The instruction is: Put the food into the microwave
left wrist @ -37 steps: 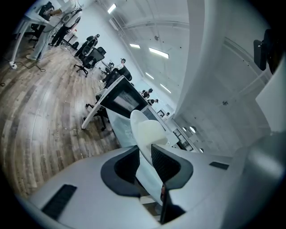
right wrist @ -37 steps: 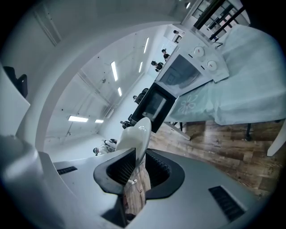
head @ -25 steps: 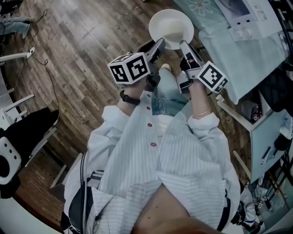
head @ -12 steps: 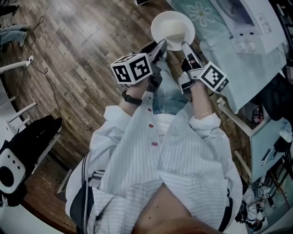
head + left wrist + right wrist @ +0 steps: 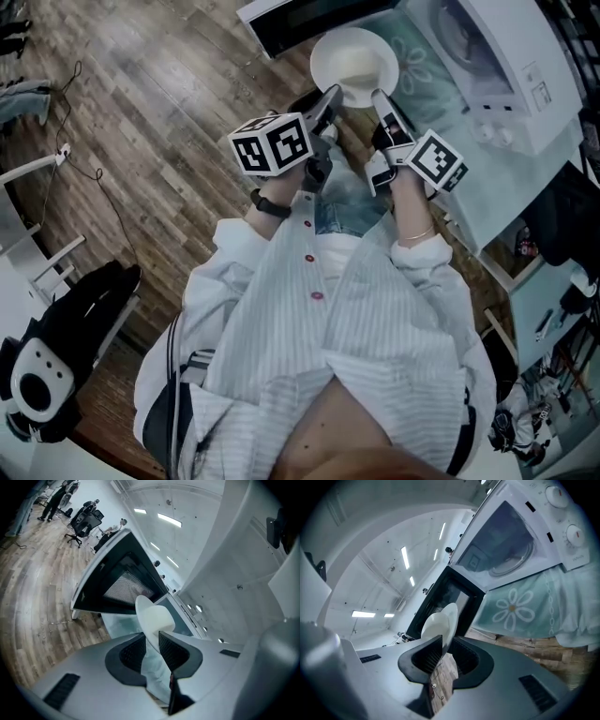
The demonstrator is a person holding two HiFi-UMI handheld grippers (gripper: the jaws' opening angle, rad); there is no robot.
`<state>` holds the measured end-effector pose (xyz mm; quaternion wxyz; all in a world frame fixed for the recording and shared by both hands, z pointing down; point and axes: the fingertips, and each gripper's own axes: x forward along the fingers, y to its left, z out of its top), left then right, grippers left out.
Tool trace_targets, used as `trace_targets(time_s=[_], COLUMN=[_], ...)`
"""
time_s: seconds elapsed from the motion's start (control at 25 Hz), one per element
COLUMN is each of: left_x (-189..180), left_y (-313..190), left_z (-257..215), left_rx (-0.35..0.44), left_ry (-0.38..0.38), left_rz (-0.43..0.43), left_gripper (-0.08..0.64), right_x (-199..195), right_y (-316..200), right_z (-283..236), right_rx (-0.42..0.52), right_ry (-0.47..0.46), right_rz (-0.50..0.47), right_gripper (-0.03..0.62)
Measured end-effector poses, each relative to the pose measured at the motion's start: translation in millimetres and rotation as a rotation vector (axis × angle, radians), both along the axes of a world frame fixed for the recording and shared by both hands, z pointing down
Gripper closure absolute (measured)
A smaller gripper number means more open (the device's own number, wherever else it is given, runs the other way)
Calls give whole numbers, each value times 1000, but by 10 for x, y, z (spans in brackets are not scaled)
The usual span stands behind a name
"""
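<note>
The left tool [image 5: 330, 94] and right tool [image 5: 380, 94] each pinched the rim of the bowl [image 5: 354, 58], holding it aloft at the worktop's [image 5: 506, 178] front edge before the open microwave [image 5: 487, 66]. Uneven hands could tilt it and spill food, or clip the door [image 5: 300, 23].

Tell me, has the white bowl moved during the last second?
Yes. The bowl has come closer to the microwave, whose open door now lies just beyond it.

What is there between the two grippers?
The white bowl; in the head view the left gripper and the right gripper each clamp its rim on opposite sides.
</note>
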<state>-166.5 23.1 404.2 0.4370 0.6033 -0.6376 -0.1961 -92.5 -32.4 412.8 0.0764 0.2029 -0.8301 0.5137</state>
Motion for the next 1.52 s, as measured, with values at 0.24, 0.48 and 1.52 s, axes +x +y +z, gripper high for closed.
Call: trace_targets(time_s=[0.24, 0.48, 1.52], left_x=[-187, -34, 972], left_y=[-471, -921, -1979], left_z=[-30, -34, -81], left_rx=[-7, -11, -7], left_ry=[2, 4, 8], left_rz=[59, 169, 619], left_gripper=[472, 472, 472], right_x=[-144, 48, 1152], right_y=[-424, -793, -1448], right_z=[-45, -55, -107], right_rx=[-4, -6, -13], right_ry=[-2, -1, -9], right_rz=[63, 170, 623], right_gripper=[511, 511, 512])
